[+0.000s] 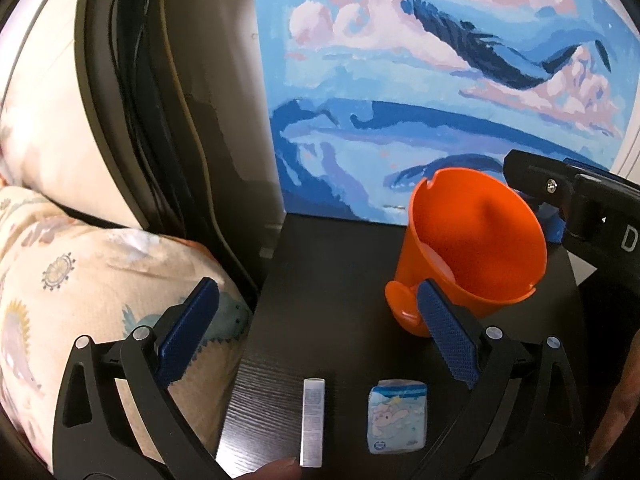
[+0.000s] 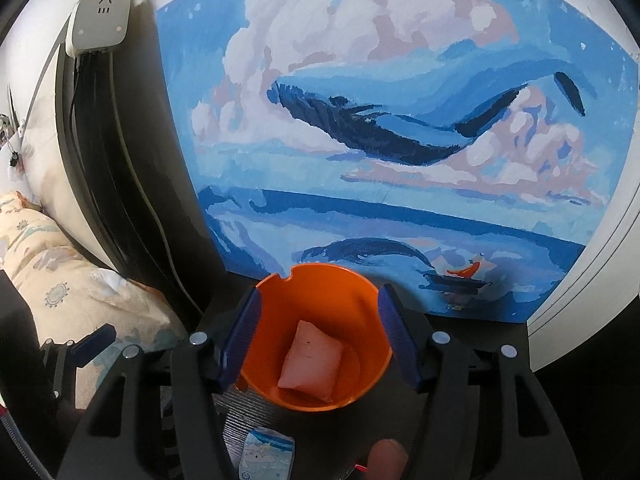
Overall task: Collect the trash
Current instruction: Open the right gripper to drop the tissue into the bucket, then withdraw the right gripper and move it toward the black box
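Note:
An orange bin [image 1: 476, 252] stands on the dark table [image 1: 332, 264]; it also shows in the right wrist view [image 2: 320, 304] with a pink packet [image 2: 312, 360] inside. My left gripper [image 1: 316, 328] is open above the table, left of the bin. Below it lie a small blue-and-white wrapper [image 1: 397, 416] and a silver strip [image 1: 313, 420]. My right gripper [image 2: 318, 340] is open, its fingers on either side of the bin's rim. The wrapper [image 2: 266, 454] lies below the bin in the right wrist view. The right gripper's body [image 1: 576, 200] shows behind the bin in the left wrist view.
A blue whale painting [image 1: 440, 92] leans upright at the back of the table. Patterned bedding [image 1: 80, 280] lies left of the table. Dark cables [image 2: 104, 180] hang from a white power strip [image 2: 100, 24] on the wall.

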`<state>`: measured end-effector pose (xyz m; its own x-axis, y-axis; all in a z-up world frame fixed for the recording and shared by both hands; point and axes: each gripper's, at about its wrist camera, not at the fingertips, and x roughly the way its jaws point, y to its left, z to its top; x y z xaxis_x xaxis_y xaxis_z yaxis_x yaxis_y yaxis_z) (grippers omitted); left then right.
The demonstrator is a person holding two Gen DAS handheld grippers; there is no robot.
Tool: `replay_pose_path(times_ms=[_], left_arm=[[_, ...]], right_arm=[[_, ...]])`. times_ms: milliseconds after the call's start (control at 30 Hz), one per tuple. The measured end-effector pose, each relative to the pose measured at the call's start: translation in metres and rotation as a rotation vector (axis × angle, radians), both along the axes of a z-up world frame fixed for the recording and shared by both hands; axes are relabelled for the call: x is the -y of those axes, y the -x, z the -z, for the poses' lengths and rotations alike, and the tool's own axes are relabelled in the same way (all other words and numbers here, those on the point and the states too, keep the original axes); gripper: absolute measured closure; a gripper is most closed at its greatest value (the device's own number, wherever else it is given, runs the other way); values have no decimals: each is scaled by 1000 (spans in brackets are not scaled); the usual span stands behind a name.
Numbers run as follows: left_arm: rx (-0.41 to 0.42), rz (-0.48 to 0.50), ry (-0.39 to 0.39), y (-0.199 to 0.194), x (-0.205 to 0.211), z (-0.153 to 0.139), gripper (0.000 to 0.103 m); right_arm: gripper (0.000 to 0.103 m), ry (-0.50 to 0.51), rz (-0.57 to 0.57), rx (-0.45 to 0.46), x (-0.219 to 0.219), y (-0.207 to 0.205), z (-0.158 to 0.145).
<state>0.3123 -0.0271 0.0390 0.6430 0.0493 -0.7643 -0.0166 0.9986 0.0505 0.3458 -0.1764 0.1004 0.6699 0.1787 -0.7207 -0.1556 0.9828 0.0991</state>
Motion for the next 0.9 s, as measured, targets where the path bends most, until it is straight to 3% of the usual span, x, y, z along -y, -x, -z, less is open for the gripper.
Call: replay_pose_path(times_ms=[567,900], left_arm=[[-13,1,-2,-2,2,2,6],[25,26,17,3,6,-33,6]], right_arm=[[42,0,12,-5,6,3,2],[36,-11,43,59,15,22,-35]])
